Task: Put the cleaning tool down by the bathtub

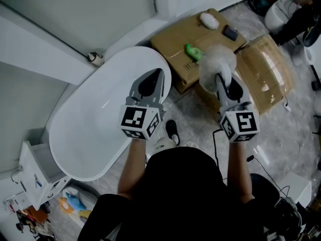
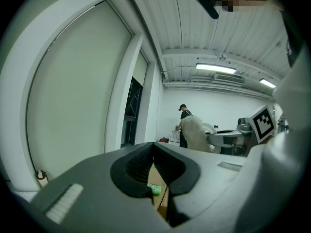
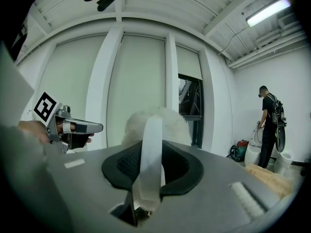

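Both forearms reach up from the lower frame, with the grippers roughly level and side by side. The right gripper (image 1: 225,84) is clamped on the flat white handle of the cleaning tool (image 1: 218,59). The handle runs along the jaws, fluffy head foremost, toward the cardboard boxes (image 1: 190,31) at upper right. The left gripper (image 1: 154,78) has its jaws together and holds nothing; it sits above the end rim of the bathtub (image 1: 90,129). The bathtub lies left of the tool. The floor (image 1: 181,103) between tub and boxes is judged the set-down spot.
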`<state>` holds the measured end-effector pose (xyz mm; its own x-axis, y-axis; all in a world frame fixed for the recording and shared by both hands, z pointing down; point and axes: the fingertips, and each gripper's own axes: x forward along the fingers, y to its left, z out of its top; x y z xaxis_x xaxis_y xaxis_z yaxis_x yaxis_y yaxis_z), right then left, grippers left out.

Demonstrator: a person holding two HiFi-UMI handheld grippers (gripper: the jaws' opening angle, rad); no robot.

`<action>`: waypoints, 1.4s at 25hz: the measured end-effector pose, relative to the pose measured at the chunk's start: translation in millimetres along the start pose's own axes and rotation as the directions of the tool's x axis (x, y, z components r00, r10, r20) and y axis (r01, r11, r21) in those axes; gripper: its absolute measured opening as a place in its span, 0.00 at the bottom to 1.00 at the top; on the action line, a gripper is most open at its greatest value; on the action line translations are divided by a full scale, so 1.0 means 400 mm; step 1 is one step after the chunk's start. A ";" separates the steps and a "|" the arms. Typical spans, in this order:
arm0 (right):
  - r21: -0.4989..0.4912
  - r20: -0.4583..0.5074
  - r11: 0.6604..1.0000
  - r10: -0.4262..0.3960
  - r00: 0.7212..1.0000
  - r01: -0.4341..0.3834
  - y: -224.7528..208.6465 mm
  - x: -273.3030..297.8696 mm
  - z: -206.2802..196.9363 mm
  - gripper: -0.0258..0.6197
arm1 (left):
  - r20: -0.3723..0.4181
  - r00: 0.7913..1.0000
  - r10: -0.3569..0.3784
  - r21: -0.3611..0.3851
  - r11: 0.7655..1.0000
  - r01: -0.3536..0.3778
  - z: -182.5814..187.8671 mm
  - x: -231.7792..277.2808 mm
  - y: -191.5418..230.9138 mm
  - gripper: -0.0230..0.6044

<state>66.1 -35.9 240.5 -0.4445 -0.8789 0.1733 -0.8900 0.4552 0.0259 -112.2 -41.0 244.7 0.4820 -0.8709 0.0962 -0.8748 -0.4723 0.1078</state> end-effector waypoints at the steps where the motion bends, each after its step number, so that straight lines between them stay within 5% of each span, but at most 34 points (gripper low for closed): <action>1: -0.001 0.001 1.000 -0.003 1.000 0.003 -0.001 0.013 0.002 0.19 | 0.001 1.000 -0.005 0.001 1.000 0.005 0.002 0.009 0.008 0.03; 18: -0.004 -0.018 1.000 0.017 1.000 -0.017 0.005 0.136 -0.007 0.19 | -0.021 1.000 -0.016 0.008 1.000 0.016 -0.006 0.079 0.087 0.03; 35: -0.036 -0.064 0.983 0.178 0.982 -0.181 -0.087 0.367 -0.001 0.19 | -0.011 0.991 0.132 -0.025 0.991 -0.132 0.016 0.228 0.158 0.03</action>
<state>31.9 -180.6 265.6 -0.5886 -0.7727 0.2375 -0.7907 0.6115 0.0298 -123.8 -151.1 253.7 0.3626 -0.9241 0.1206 -0.9295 -0.3493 0.1184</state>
